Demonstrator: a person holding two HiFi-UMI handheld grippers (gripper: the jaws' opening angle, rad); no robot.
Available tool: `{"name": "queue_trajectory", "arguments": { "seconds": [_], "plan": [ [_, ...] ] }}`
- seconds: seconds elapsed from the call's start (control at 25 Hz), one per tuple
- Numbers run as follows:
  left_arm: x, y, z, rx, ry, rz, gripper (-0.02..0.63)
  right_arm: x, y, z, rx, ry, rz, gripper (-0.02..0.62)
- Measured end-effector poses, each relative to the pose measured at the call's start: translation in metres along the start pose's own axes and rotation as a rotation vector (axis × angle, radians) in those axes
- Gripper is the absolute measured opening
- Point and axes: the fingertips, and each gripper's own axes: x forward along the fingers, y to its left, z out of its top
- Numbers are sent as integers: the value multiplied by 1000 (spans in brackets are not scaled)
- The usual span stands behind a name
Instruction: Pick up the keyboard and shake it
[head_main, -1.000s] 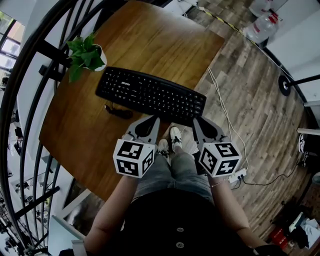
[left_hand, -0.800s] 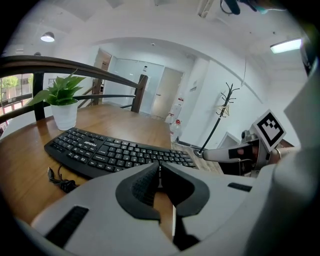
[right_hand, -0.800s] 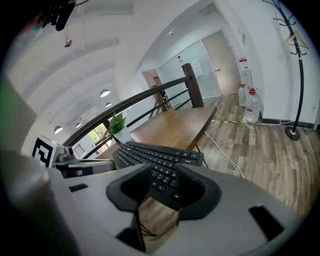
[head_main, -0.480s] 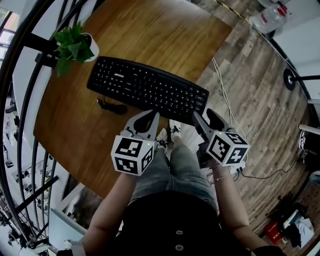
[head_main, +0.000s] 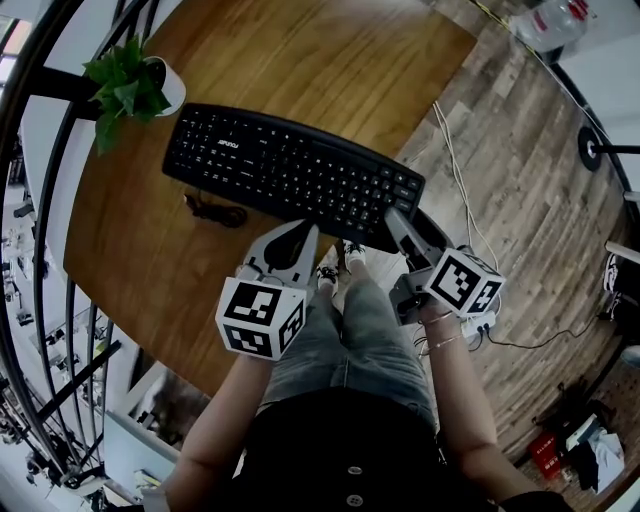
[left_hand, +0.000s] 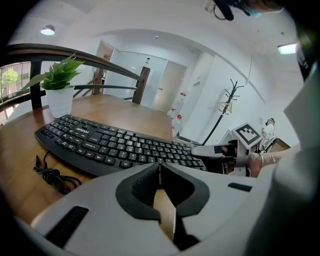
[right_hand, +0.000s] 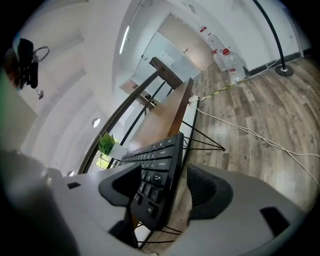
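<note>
Keyboard (head_main: 290, 172) on wooden table (head_main: 330, 60) (plank floor (head_main: 520, 150) beyond); left gripper (left_hand: 160, 169) jaws closed; right gripper (right_hand: 167, 182) jaws apart around keyboard end.

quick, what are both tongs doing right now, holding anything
Left tongs: shut, empty.
Right tongs: open, with the end of the keyboard between the jaws, not clamped.

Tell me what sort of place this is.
Likely an office landing or mezzanine: a wooden table with a keyboard and plant beside a railing, plus a coat stand on plank flooring.
</note>
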Motion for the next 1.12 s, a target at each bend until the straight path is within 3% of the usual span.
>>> {"name": "queue_trajectory", "arguments": {
  "seconds": [0.48, 0.68, 0.84, 1.12],
  "plan": [
    [9, -4, -3, -3, 16, -2, 25, 32, 6, -13, 249, 36, 249, 259],
    [9, 0, -8, 7, 24, 12, 25, 35, 9, -12, 268, 28, 309, 259],
    [10, 0, -9, 1, 23, 13, 25, 33, 19, -9, 250, 14, 357, 161],
    [10, -1, -10, -14, 8, -1, 25, 34, 19, -11, 247, 43, 341, 146]
  ]
}}
